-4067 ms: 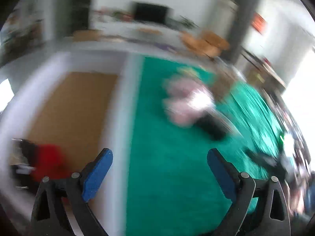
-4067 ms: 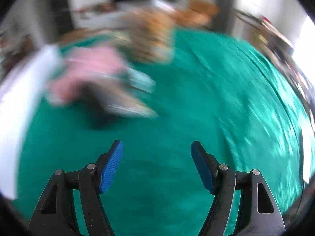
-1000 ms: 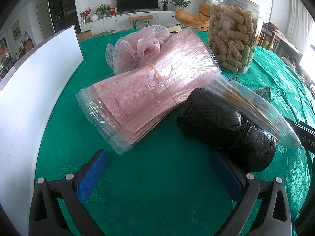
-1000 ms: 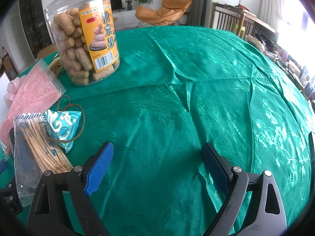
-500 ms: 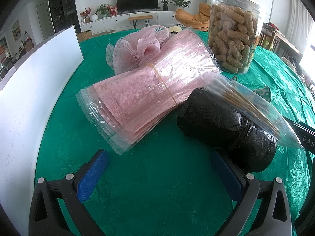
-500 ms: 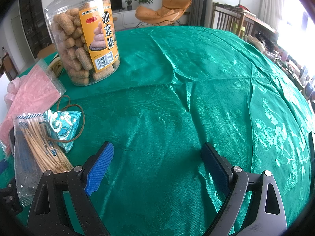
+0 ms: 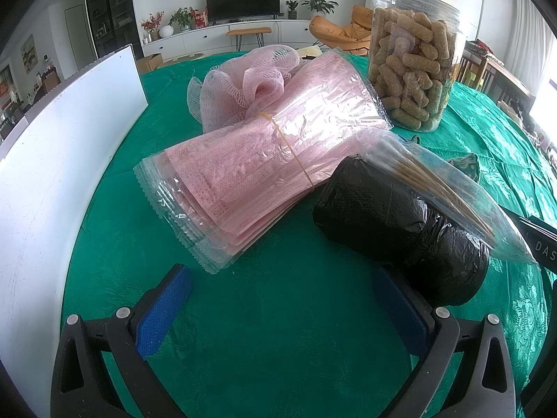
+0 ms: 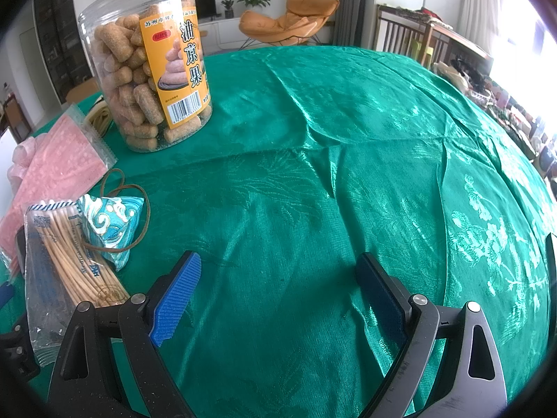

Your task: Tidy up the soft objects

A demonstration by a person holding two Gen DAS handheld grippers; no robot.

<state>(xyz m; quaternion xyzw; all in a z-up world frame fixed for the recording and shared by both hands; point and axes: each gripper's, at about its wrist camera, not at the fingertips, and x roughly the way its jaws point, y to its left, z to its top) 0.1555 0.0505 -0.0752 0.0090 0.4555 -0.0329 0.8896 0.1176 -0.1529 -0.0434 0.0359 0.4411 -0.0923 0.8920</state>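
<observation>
Crinkly pink packets (image 7: 264, 153) beside netted puff (image 7: 243, 83), black roll (image 7: 393, 216).

The left gripper (image 7: 278, 306) and the right gripper (image 8: 278, 296) both hover low above the green tablecloth (image 8: 348, 174), jaws wide apart, holding nothing.

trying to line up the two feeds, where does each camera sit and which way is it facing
Left wrist: behind the open left gripper, low over the green tablecloth, facing the pink mask packs, black bag roll and white board.
Right wrist: behind the open right gripper, facing mostly bare cloth.
Shared: snack jar, cotton swab pack, mask packs.
</observation>
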